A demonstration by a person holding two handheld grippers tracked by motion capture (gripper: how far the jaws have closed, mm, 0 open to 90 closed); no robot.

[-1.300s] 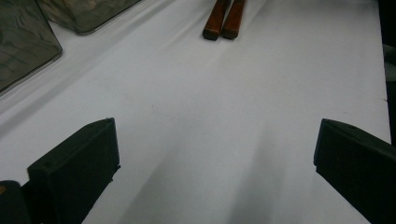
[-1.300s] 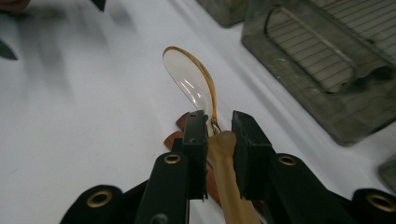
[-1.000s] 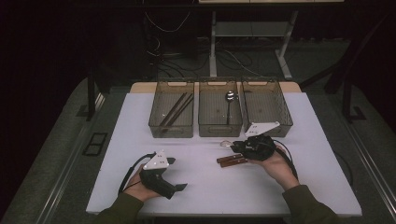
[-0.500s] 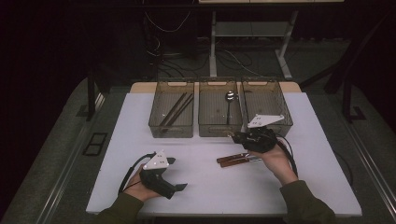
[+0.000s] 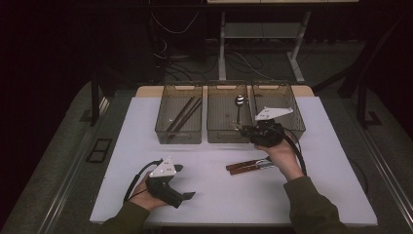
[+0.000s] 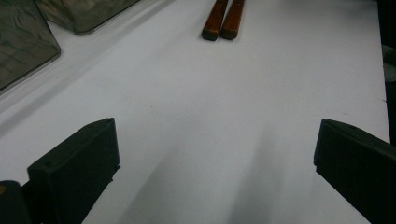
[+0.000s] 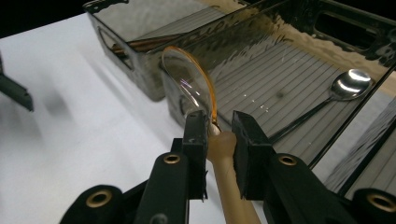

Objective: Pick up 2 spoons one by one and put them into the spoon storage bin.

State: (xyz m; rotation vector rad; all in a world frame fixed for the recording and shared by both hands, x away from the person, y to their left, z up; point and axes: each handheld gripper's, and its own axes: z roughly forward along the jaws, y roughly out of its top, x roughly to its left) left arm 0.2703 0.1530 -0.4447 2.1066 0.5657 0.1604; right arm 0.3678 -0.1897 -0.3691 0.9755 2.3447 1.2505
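The right claw (image 7: 219,133) is grasping a spoon with a cream handle (image 7: 205,100); its two black jaws are clenched on the neck of the handle, just below the clear bowl. The spoon is standing up and forward from the jaws, with its bowl hanging near the front wall of the middle bin (image 7: 261,60). I think it is held by the neck so that the bowl is going first over the wall and the spoon can be let down inside, where a metal spoon (image 7: 327,100) is already lying. So the sorting seems to be: spoons in the middle bin, dark chopsticks (image 5: 184,114) in the left bin (image 5: 178,134).

In the high view the right hand (image 5: 285,158) is stretched forward from the sleeve, carrying its claw (image 5: 239,128) above the bench (image 5: 321,170) at the front edge of the bins. Two tools with brown handles (image 5: 248,166) are waiting on the bench beside this hand.

The left claw (image 6: 215,154) is released, its jaws standing wide apart with nothing between them. The left hand (image 5: 146,194) is resting low at the near edge of the bench, the claw pointing across towards the brown handles.
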